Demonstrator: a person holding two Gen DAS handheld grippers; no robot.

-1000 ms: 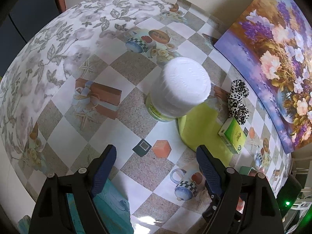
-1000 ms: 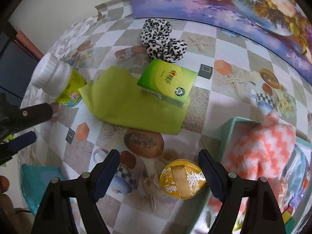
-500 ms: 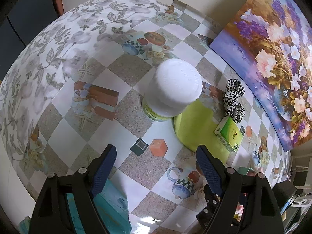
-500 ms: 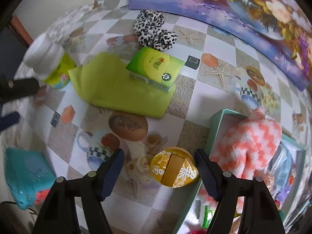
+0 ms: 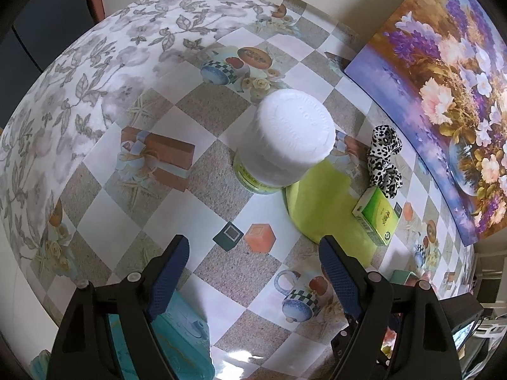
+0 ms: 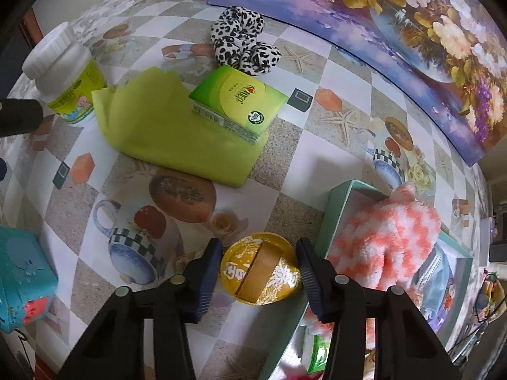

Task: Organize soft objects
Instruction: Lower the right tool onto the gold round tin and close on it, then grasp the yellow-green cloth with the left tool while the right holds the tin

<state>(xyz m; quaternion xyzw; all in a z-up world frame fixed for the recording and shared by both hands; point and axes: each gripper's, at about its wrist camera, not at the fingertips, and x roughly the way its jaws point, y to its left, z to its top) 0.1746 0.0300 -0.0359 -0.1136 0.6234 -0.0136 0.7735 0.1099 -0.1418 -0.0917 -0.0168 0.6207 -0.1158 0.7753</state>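
My right gripper [image 6: 258,243] points down over a round yellow tin [image 6: 259,269]. Its jaws are closing, and the tin lies between the pads, which stand close beside it without clearly pressing. A lime-green cloth [image 6: 164,133] lies mid-table with a green carton [image 6: 240,101] on its far corner. Behind them sits a leopard-print scrunchie [image 6: 244,41]. A fluffy pink-and-white cloth [image 6: 389,237] rests in a teal box [image 6: 332,221] at the right. My left gripper [image 5: 253,240] hangs open over bare tablecloth, short of a white-capped bottle [image 5: 285,136].
A flower painting [image 5: 443,95] runs along the table's far right side. A teal case [image 5: 177,342] lies under my left gripper's near finger. From the left wrist I also see the cloth [image 5: 323,202], carton [image 5: 377,215] and scrunchie [image 5: 385,155] beyond the bottle.
My right gripper's jaws have drawn in from wide apart to just beside the yellow tin, and the gripper has turned slightly. The left gripper has stayed put.
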